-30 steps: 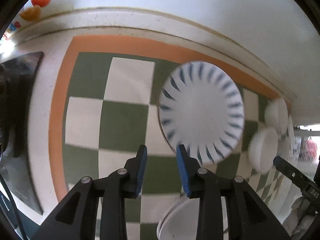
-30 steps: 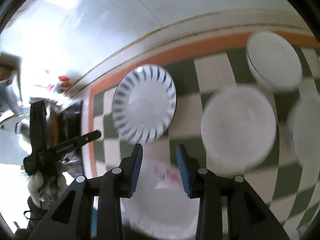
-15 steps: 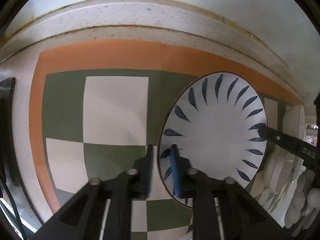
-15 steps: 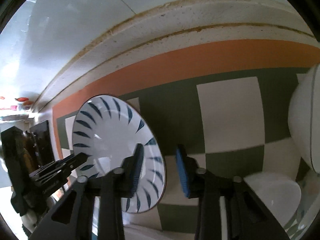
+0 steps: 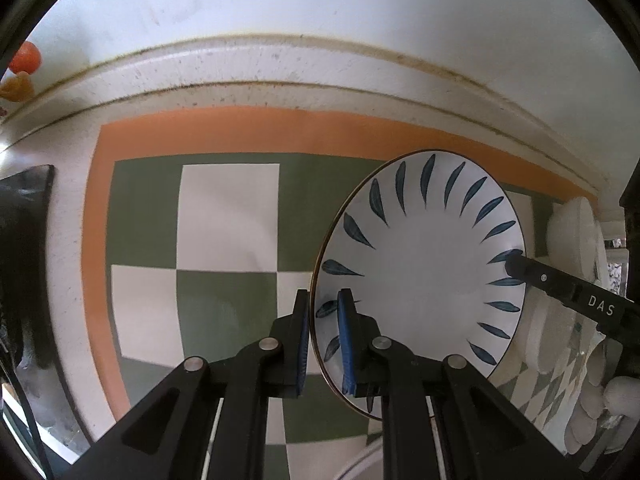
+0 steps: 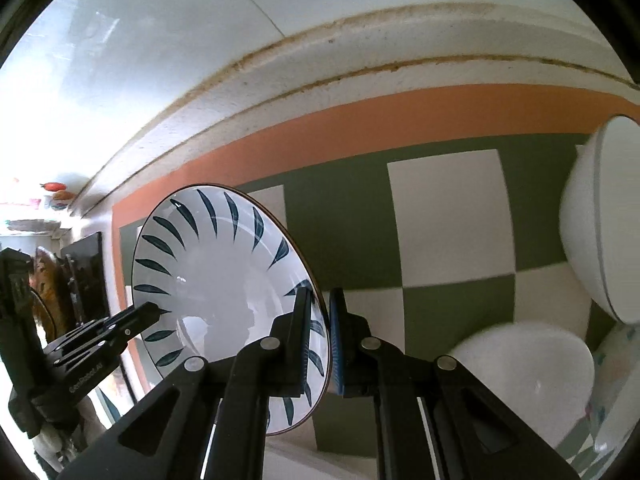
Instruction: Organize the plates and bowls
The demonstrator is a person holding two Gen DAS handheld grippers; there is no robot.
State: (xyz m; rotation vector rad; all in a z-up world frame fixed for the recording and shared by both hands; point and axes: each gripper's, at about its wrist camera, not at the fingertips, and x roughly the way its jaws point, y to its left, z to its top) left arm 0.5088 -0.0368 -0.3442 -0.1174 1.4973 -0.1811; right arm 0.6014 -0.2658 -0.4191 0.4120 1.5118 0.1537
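A white plate with blue leaf marks [image 5: 424, 268] is held up off the checkered mat, tilted. My left gripper [image 5: 323, 312] is shut on its left rim. My right gripper [image 6: 320, 312] is shut on the plate's [image 6: 224, 280] right rim. Each gripper shows in the other's view: the right one [image 5: 568, 288] at the plate's far edge, the left one [image 6: 104, 332] at the plate's lower left. A white bowl [image 6: 520, 364] and a larger white bowl [image 6: 600, 220] stand on the mat to the right.
A green, cream and orange checkered mat [image 5: 228, 216] covers the counter, which ends at a white wall ledge [image 5: 280, 68]. A black tray [image 5: 24, 240] lies at the left. More white dishes [image 5: 576, 236] are stacked at the right. Another white rim [image 5: 360, 464] shows below.
Both grippers moved in from above, closed onto opposite rims of the leaf plate and raised it off the mat so it tilts.
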